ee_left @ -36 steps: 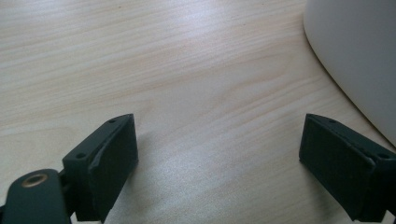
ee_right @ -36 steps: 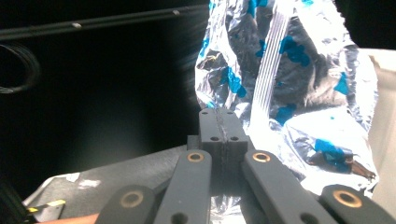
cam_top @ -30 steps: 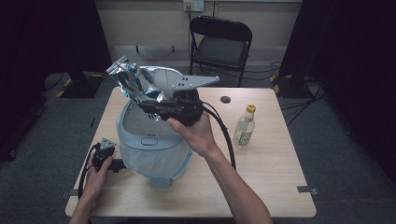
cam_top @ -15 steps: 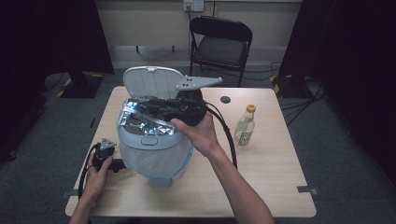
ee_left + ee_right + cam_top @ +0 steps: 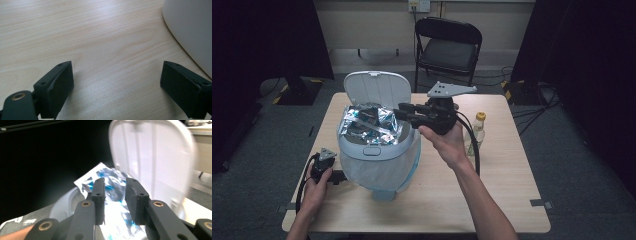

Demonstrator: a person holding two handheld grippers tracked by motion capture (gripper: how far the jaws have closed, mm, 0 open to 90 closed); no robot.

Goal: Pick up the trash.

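Wooden table [image 5: 512, 175], light grain, carries everything noted here.

Bin [image 5: 379, 160]: pale grey-blue, lined with a white bag, stands on the left half of the table, nearer the front edge than the back. Its lid [image 5: 374, 90] is up, tilted back toward the table's back edge. In the right gripper view the lid [image 5: 155, 157] rises white and ribbed behind the jaws.

Foil wrapper [image 5: 369, 125]: crumpled, silver with blue print, lies across the open mouth of the bin and covers most of the opening. In the right gripper view the foil wrapper [image 5: 112, 195] sits just past the jaw tips, its edge over the bin rim.

Right gripper [image 5: 404, 111]: held level above the table, just right of the bin mouth, jaws pointing left toward the wrapper. Jaws have just been opening; they now stand narrowly parted. Right gripper view [image 5: 113, 192] shows a gap between the pads, wrapper behind it, pads not pressing on it. Grey three-cornered plate on top.

Left gripper [image 5: 323, 167]: low at the table's front-left corner, just beside the bin's base. Left gripper view [image 5: 117, 82] shows the jaws wide apart over bare wood, bin wall [image 5: 192, 32] at the upper right.

Bottle [image 5: 477, 131]: small, clear, yellow cap, upright near the right gripper's cable, right of centre.
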